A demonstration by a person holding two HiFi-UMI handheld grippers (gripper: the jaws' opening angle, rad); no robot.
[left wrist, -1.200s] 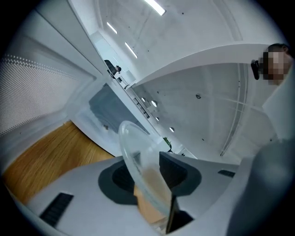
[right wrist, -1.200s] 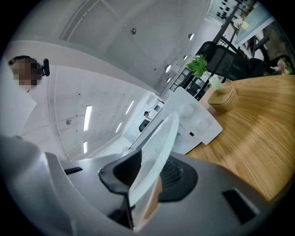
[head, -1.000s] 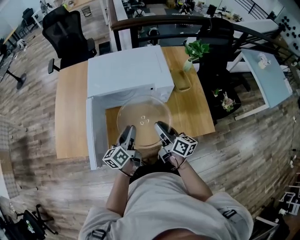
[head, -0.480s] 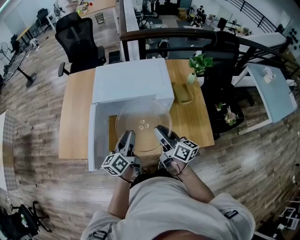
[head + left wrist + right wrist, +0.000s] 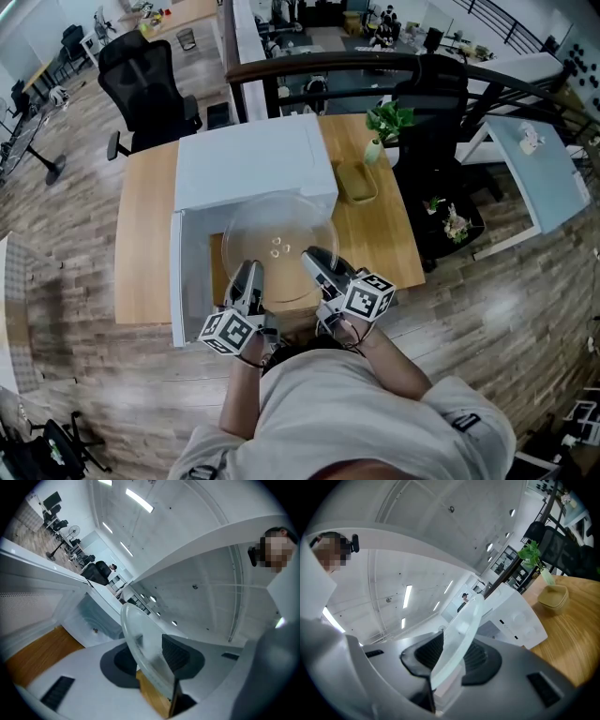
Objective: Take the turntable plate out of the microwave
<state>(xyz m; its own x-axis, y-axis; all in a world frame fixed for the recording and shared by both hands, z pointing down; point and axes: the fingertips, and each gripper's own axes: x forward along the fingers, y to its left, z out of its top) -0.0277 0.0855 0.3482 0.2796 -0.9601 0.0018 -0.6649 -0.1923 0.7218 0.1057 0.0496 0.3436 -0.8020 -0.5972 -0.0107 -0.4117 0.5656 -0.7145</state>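
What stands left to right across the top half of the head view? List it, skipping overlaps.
far-left chair → microwave → plant → blue table

This is an open-plan office. A black swivel chair stands at the upper left behind a wooden desk. More office chairs stand beyond.

L gripper: jaws clamped on glass plate rim | plate edge-on | microwave behind | wood table lower-L
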